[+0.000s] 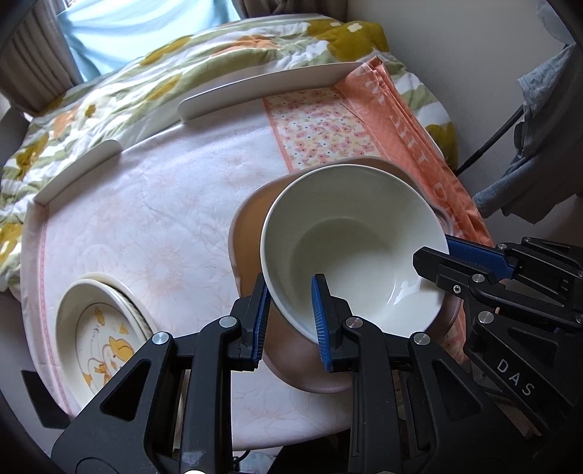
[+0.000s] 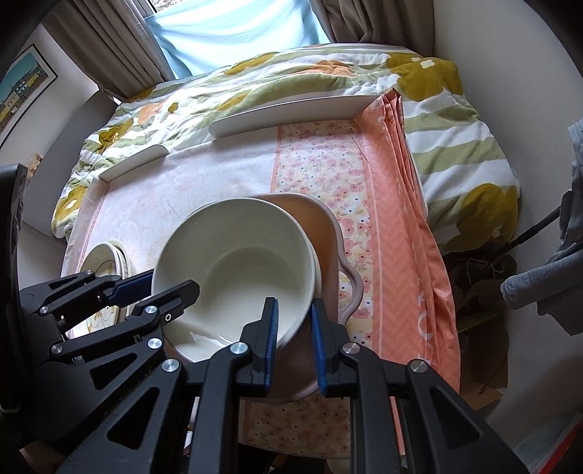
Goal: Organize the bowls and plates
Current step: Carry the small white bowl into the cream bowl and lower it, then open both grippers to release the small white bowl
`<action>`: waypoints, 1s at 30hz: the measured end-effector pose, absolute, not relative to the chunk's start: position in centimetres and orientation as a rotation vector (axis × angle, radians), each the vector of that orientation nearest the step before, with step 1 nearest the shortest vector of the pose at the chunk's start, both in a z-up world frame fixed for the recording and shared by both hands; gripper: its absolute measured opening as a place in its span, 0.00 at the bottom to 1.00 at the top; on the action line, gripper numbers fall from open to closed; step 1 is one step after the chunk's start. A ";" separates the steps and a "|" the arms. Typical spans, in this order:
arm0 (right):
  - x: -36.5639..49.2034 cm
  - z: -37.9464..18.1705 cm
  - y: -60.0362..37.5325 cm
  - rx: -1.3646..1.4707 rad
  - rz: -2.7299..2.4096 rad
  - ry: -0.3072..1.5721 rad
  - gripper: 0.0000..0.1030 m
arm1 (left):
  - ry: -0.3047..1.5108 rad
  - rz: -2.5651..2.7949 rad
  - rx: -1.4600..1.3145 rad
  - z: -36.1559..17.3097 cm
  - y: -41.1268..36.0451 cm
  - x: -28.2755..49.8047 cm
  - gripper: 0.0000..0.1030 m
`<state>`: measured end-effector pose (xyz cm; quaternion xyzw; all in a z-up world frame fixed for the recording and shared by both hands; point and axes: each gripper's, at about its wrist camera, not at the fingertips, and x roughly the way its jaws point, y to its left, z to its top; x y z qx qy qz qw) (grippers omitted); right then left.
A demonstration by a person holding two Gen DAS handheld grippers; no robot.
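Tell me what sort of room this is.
Most likely a bedroom at home: a small cloth-covered table stands against a bed with a floral quilt, under a curtained window. A framed picture hangs on the wall.

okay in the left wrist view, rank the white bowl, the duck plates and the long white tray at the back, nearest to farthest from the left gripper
1. White bowl: its rim sits between the left gripper fingers.
2. Duck plates: lower left on the table.
3. Long white tray: far edge of the table, by the quilt.
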<state>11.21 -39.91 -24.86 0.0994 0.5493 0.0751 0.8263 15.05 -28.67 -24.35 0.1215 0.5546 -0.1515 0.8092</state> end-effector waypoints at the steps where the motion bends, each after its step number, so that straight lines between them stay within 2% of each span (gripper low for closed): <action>1: 11.2 -24.8 -39.8 0.205 0.158 1.166 0.16 | 1.184 -0.323 0.264 -24.4 -28.7 15.0 0.20; 19: 10.9 -24.2 -39.8 0.172 0.181 1.141 0.16 | 1.135 -0.351 0.232 -22.7 -27.9 14.8 0.21; 20: 10.8 -23.9 -40.0 0.179 0.188 1.131 0.16 | 1.121 -0.351 0.231 -22.1 -27.7 14.7 0.26; 22: 10.6 -22.8 -40.3 0.186 0.209 1.103 0.16 | 1.082 -0.344 0.234 -20.6 -27.2 14.4 0.47; 23: 10.3 -22.2 -40.4 0.186 0.219 1.087 0.16 | 1.051 -0.342 0.233 -19.7 -27.0 14.1 0.69; 24: 10.1 -21.4 -40.6 0.184 0.228 1.067 0.24 | 1.008 -0.346 0.228 -18.4 -26.5 13.7 0.86; 25: 9.7 -20.6 -40.8 0.178 0.233 1.043 0.45 | 0.968 -0.357 0.223 -17.2 -26.1 13.4 0.92; 26: 9.3 -19.8 -41.0 0.169 0.238 1.018 0.61 | 0.927 -0.373 0.218 -16.0 -25.5 12.9 0.98; 27: 8.8 -18.9 -41.2 0.152 0.227 0.990 0.86 | 0.889 -0.384 0.215 -14.9 -24.9 12.5 1.00; 28: 8.4 -18.2 -41.5 0.137 0.223 0.962 1.00 | 0.866 -0.390 0.220 -14.2 -24.4 12.2 1.00; 30: 7.6 -17.3 -42.1 0.121 0.236 0.935 1.00 | 0.871 -0.405 0.243 -13.9 -23.6 11.9 1.00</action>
